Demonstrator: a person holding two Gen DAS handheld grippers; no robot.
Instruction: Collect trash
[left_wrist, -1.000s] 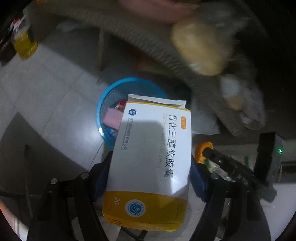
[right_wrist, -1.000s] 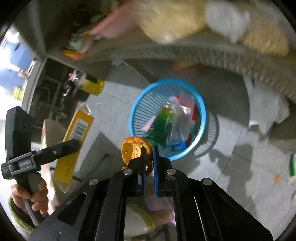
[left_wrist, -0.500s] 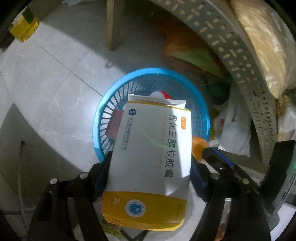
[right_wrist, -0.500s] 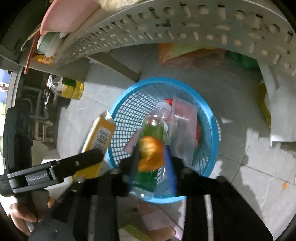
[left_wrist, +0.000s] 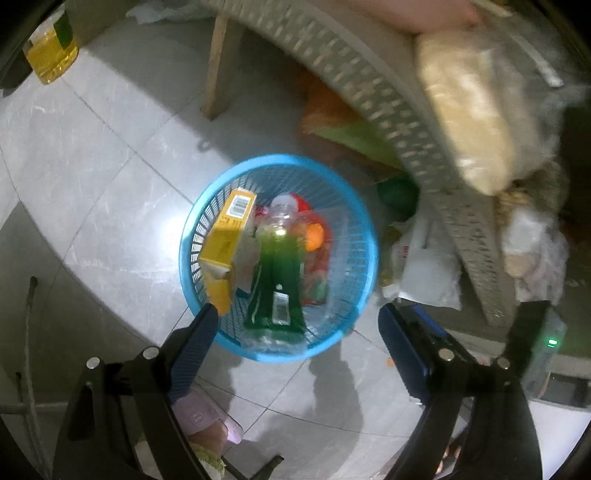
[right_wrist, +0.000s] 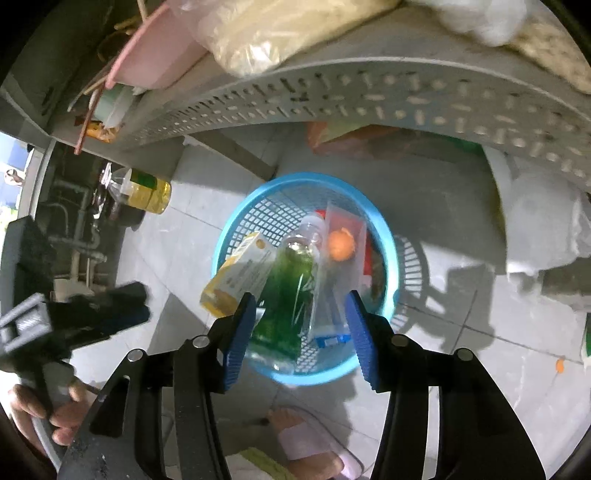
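L gripper (left_wrist: 295, 325) jaws just spread wide, empty | R gripper (right_wrist: 299, 314) also just opened, empty | medicine carton (left_wrist: 229, 236) + orange peel (right_wrist: 341, 243) in blue basket (left_wrist: 351, 206) | both light; carton crushable, take by flat sides

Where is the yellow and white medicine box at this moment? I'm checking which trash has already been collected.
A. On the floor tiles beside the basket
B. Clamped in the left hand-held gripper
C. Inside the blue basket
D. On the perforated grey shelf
C: the medicine box leans against the inner wall of the blue basket, next to the green bottle, while the left hand-held gripper above it stands open and empty.
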